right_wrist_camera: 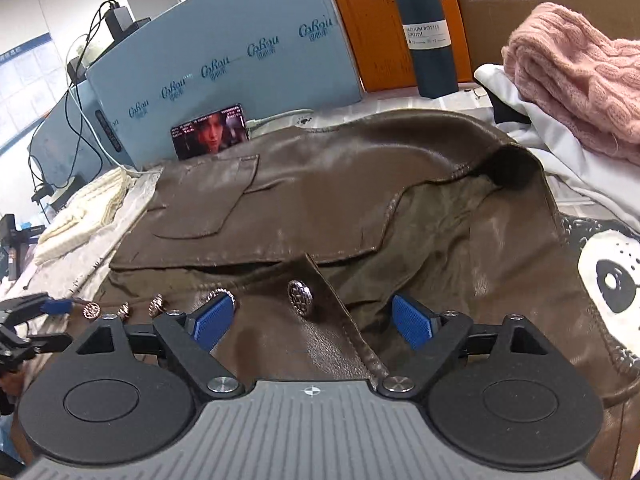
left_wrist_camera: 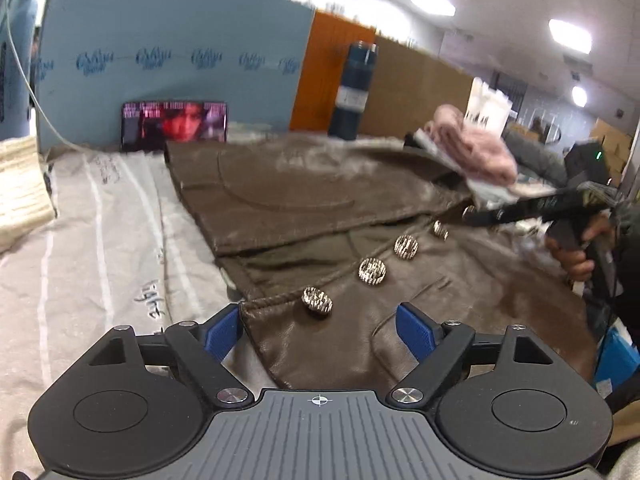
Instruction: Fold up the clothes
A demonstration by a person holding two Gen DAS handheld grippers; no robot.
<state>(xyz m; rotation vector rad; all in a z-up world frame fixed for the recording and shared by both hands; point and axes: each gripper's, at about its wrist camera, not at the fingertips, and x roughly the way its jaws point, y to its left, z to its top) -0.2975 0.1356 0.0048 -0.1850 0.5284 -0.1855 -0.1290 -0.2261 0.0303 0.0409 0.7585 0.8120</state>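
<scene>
A brown leather jacket (left_wrist_camera: pixel 300 200) with metal buttons (left_wrist_camera: pixel 372 270) lies spread on the cloth-covered table, one front panel folded over. My left gripper (left_wrist_camera: pixel 318 332) is open just above the jacket's lower edge, with nothing pinched between its blue pads. In the right wrist view the jacket (right_wrist_camera: pixel 320 184) fills the middle and its collar opening is at the right. My right gripper (right_wrist_camera: pixel 313 324) is open over the button flap, near one button (right_wrist_camera: pixel 300 296). A hand holds the right gripper (left_wrist_camera: pixel 500 212) at the jacket's right side. The left gripper (right_wrist_camera: pixel 40 312) shows at the left edge.
A phone (right_wrist_camera: pixel 212 132) leans on a blue board (right_wrist_camera: pixel 224 48) at the back. A dark vacuum bottle (right_wrist_camera: pixel 428 28) stands beside it. A pink knitted garment (right_wrist_camera: pixel 576 76) lies on white clothes, a panda-print garment (right_wrist_camera: pixel 608 276) at the right, a cream knit (right_wrist_camera: pixel 80 216) at the left.
</scene>
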